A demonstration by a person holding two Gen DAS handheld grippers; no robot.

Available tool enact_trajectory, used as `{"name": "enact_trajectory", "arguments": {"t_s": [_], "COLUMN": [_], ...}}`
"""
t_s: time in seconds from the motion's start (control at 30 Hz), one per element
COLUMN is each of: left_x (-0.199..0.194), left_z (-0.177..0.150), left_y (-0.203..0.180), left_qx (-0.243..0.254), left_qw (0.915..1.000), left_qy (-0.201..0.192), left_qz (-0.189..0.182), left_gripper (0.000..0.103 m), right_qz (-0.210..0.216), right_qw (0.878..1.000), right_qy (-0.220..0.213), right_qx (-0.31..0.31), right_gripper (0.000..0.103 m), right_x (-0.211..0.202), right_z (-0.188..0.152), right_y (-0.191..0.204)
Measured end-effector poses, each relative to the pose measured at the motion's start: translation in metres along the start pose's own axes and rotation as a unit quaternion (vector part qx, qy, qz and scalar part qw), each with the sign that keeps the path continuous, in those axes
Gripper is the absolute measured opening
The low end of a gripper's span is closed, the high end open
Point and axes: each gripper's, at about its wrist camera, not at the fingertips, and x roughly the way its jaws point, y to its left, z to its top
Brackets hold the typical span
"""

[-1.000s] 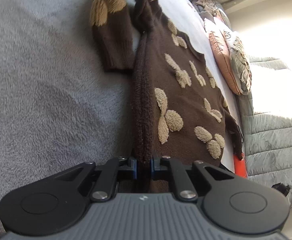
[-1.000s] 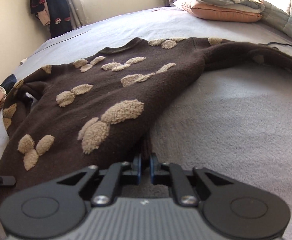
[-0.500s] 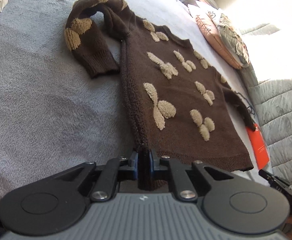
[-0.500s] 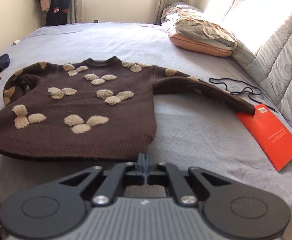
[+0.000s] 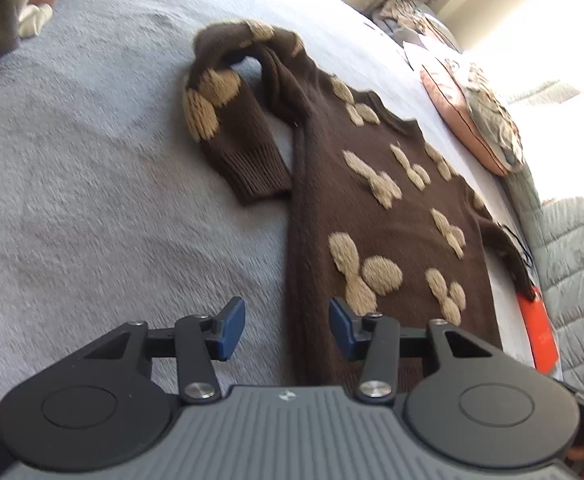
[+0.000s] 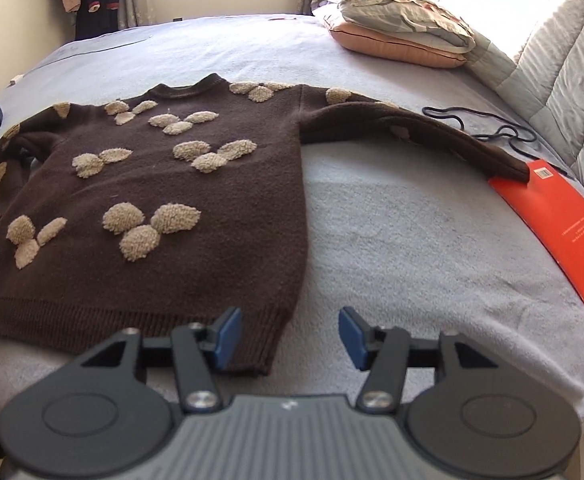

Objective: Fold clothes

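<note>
Sweater (image 6: 195, 208) hem beneath opening jaws

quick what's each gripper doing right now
Left gripper: fingers opening, holding nothing, sweater edge lying between them.
Right gripper: fingers opening, holding nothing.

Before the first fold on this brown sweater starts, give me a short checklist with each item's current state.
1. Sweater body spread flat on the bed: ok.
2. Left claw clear of the fabric: ok, jaws opening, pads not pressing on the side edge lying between them.
3. Right claw clear: ok, jaws opening above the hem corner.
4. Left-view sleeve straightened: not ok, it is doubled back beside the body.
5. Other sleeve free of clutter: not ok, its cuff lies on the red booklet.
6. Black cord clear of the sleeve: cannot tell.
</note>
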Motion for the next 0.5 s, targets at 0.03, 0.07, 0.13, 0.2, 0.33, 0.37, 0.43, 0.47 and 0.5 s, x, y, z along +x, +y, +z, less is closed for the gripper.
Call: {"name": "enact_trajectory", "arguments": {"t_s": [0.03,0.07,0.13,0.2,0.33,0.37,0.43,0.47,0.5], "left_x": [0.001,0.005,0.014,0.026,0.044,0.049,0.055,0.056,0.057], "left_z": [0.008,0.016,0.032,0.044,0.057,0.06,0.062,0.062,0.063], "left_y": [0.002,0.005,0.01,0.014,0.022,0.024,0.027,0.028,0.027], "left_qx": [-0.008,-0.017,-0.037,-0.054,-0.08,-0.088,-0.1,-0.105,-0.107], "left_qw": [0.9998,0.9994,0.998,0.9966,0.9936,0.9927,0.9912,0.9906,0.99], "left_qy": [-0.013,-0.023,-0.041,-0.049,-0.059,-0.06,-0.065,-0.068,-0.072], "left_qz": [0.01,0.017,0.03,0.039,0.055,0.057,0.057,0.056,0.056], "left_gripper": [0.054,0.054,0.054,0.054,0.052,0.052,0.052,0.051,0.049], "right_qz": [0.003,0.006,0.011,0.014,0.019,0.022,0.027,0.029,0.03], "right_qw": [1.0,1.0,1.0,1.0,1.0,1.0,0.999,0.999,0.999], "right_qy": [-0.001,-0.002,-0.004,-0.007,-0.012,-0.015,-0.022,-0.027,-0.031], "right_qx": [0.0,-0.001,-0.001,-0.001,0.001,0.003,0.004,0.001,-0.003], "right_gripper": [0.06,0.061,0.064,0.064,0.065,0.065,0.068,0.07,0.072], "right_x": [0.003,0.007,0.014,0.021,0.033,0.035,0.039,0.042,0.045], "right_z": [0.003,0.007,0.015,0.022,0.034,0.037,0.043,0.047,0.051], "right_y": [0.003,0.006,0.012,0.021,0.035,0.039,0.046,0.052,0.057]}}
